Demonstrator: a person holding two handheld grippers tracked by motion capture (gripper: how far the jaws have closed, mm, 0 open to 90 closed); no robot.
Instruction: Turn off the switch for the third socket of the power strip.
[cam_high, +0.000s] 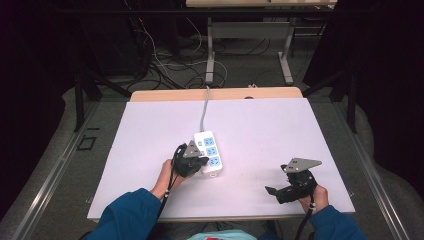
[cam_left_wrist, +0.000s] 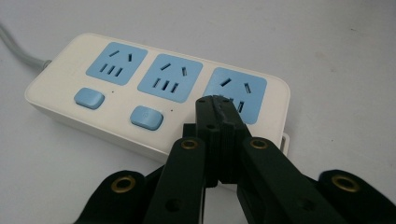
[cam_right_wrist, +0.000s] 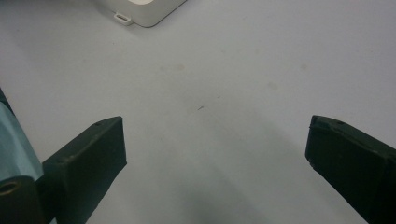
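A white power strip (cam_high: 209, 151) with three blue sockets and blue switches lies near the middle of the table; its grey cord (cam_high: 204, 112) runs to the far edge. My left gripper (cam_high: 198, 162) is shut with nothing between its jaws. In the left gripper view the closed tips (cam_left_wrist: 215, 101) sit over the power strip (cam_left_wrist: 93, 79), beside its third socket (cam_left_wrist: 238, 91). My right gripper (cam_high: 274, 192) rests at the front right, open; in its own view the jaws stand wide apart over bare table, and a corner of the power strip (cam_right_wrist: 149, 11) shows at the top.
The table is covered by a white mat (cam_high: 260, 130), with a wooden edge (cam_high: 165, 95) at the far side. Beyond it are desk legs (cam_high: 210, 60) and tangled cables (cam_high: 165, 65) on the floor. A person's blue sleeves (cam_high: 130, 215) come in at the bottom.
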